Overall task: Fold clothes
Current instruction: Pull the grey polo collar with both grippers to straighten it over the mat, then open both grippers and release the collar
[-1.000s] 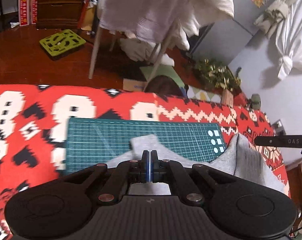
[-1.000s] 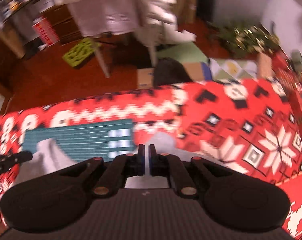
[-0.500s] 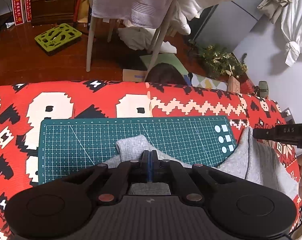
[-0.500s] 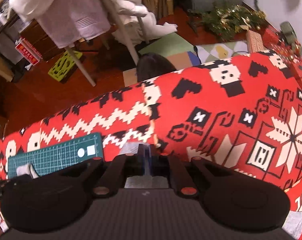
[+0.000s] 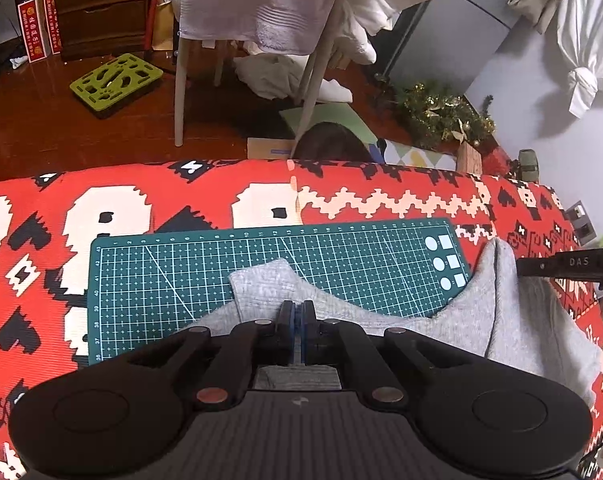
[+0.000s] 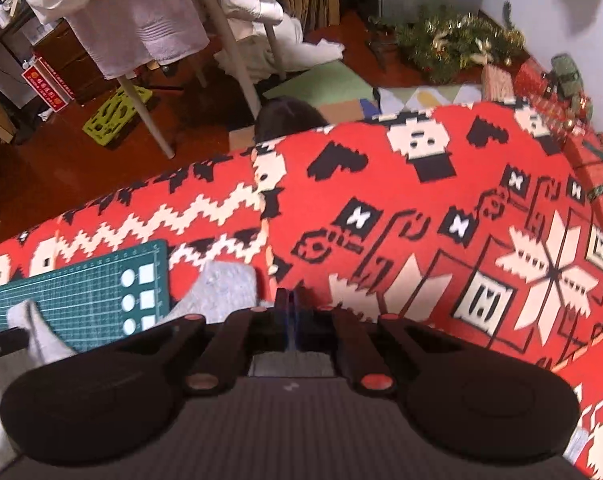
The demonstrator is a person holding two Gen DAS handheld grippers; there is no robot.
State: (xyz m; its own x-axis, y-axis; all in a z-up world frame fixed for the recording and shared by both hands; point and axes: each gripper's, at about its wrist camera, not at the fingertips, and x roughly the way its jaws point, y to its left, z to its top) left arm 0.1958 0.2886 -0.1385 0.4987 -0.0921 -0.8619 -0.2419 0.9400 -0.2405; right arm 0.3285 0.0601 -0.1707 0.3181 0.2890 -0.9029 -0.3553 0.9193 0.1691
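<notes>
Left hand-held gripper is pinching the grey garment, jaws clamped together on the cloth, which is lying partly over the green cutting mat just ahead of it. Right hand-held gripper is likewise clenched on the garment's other end, raised off the red patterned surface beyond.

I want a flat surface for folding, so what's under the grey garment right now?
The grey garment lies partly on the green cutting mat and partly on the red patterned blanket. Whatever is beneath its near part is hidden by the left gripper.
</notes>
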